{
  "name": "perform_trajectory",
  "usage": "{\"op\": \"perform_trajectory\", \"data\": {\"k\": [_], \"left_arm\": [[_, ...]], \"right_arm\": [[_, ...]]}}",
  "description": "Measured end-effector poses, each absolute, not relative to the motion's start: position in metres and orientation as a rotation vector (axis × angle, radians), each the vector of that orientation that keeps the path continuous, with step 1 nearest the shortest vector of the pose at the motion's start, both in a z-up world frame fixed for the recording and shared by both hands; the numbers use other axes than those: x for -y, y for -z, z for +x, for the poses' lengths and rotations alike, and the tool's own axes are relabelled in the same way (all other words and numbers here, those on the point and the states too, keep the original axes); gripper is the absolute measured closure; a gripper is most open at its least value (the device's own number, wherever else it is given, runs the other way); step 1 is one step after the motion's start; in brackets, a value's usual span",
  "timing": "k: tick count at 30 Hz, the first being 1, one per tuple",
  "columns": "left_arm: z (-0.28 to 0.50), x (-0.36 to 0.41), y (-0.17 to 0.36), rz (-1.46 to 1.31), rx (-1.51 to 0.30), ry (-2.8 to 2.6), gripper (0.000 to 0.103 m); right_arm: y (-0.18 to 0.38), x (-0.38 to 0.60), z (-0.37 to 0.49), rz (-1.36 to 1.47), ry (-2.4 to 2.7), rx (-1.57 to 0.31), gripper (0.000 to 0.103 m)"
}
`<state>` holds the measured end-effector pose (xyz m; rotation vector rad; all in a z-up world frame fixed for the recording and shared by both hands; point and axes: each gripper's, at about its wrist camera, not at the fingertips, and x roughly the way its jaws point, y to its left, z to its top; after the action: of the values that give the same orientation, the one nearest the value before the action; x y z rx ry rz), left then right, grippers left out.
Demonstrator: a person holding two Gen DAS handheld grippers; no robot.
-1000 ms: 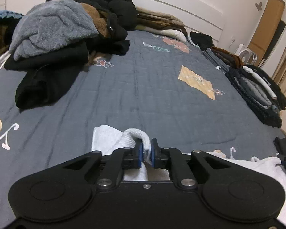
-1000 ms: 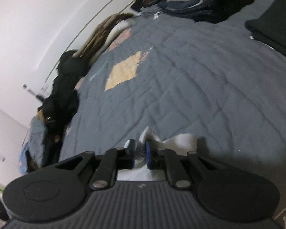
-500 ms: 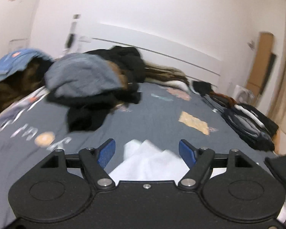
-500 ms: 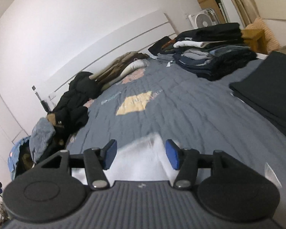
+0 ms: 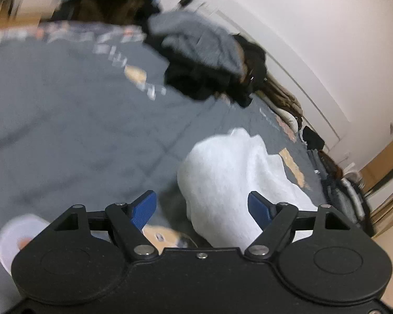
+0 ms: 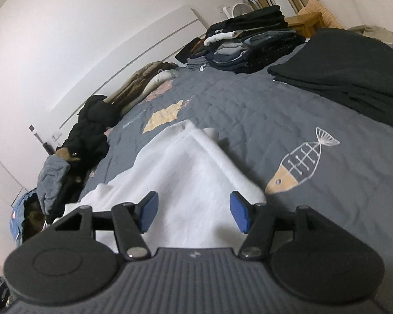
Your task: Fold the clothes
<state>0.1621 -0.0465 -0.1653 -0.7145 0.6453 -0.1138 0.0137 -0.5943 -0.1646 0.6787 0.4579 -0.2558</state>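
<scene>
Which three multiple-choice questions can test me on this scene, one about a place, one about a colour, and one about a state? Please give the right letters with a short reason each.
1. Where does the white garment lie?
A. on the grey bed cover
B. on the folded stack
C. on the floor

2. What colour are the pads of the right hand-held gripper?
A. red
B. blue
C. green

3. In what state is the left hand-held gripper?
A. shut on the white garment
B. shut on nothing
C. open

Answers:
1 A, it lies spread on the quilted cover.
2 B, both pads show blue.
3 C, its pads stand wide apart and grip nothing.
</scene>
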Motion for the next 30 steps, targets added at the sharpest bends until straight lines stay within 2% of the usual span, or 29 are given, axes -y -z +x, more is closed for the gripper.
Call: {"op": "perform_trajectory", "data": {"k": [3,5,10,24,25,26,28,30], "left_arm": [[0.168,0.052,0.177,-0.795,-0.673,0.147,0.025],[0.171,0.057,0.185,-0.843,-0.686,0.17,0.019],[0.18,0.072,0.204,-0.964,-0.719,0.228,0.016],[0.21,0.095,0.24,-1.112,-0.686,0.182,0.018],[0.211,0.097,0.24,-1.111,-0.677,0.175,0.023],[0.214,0.1,0.239,-1.096,-0.673,0.174,0.045],[0.216,0.107,0.232,-1.031,-0.675,0.183,0.075],[0.213,0.108,0.224,-0.995,-0.673,0.178,0.083]], "right_arm": [[0.172,0.584,0.009,0.714,0.233,-0.475,0.044],[0.179,0.577,0.01,0.762,0.212,-0.492,0.044],[0.201,0.569,0.016,0.937,0.146,-0.525,0.043],[0.254,0.564,0.034,1.134,0.156,-0.532,0.043],[0.255,0.565,0.034,1.138,0.154,-0.53,0.043],[0.255,0.566,0.035,1.137,0.152,-0.532,0.043],[0.256,0.567,0.035,1.138,0.155,-0.53,0.043],[0.256,0.57,0.034,1.144,0.156,-0.524,0.043]]}}
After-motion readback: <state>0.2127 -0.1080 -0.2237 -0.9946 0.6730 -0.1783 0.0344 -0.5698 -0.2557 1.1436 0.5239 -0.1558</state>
